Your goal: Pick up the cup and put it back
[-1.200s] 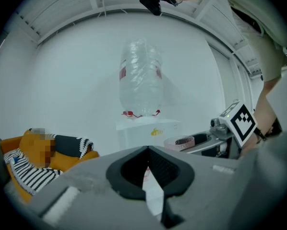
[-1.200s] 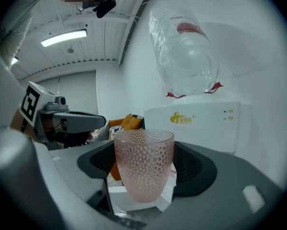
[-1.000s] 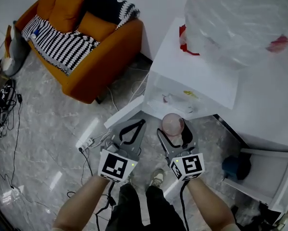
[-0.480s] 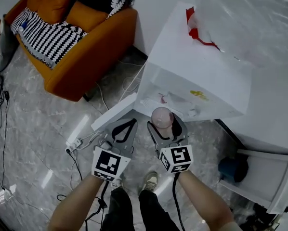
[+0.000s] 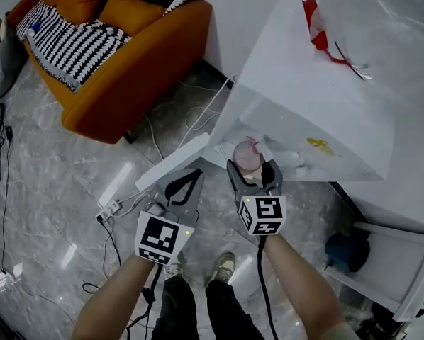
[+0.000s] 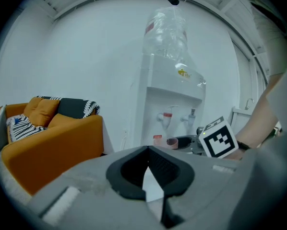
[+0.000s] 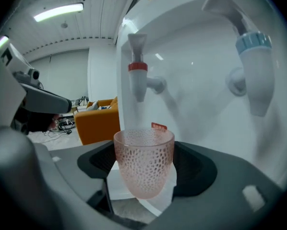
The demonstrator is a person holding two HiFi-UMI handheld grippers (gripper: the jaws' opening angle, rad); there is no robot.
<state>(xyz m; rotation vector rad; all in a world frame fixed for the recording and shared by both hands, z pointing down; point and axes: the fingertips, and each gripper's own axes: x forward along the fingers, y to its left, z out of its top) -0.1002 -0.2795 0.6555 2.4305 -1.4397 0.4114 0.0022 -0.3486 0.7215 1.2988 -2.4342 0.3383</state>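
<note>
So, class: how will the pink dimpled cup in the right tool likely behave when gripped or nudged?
Probably stiff: the cup looks undistorted in the grip of the right tool. Its dimpled wall likely resists slipping. Narrowing toward its base, it may tip if nudged.

Head cam down; all see dispenser [image 5: 297, 83].

A ceiling strip light [image 7: 58, 12], above and left of the right gripper [image 7: 143, 169], lights the scene softly and evenly. Both gripper views bow toward dark, vignetted edges. The cup [image 7: 143, 159] is sharp, while that gripper's own near body is blurred.
</note>
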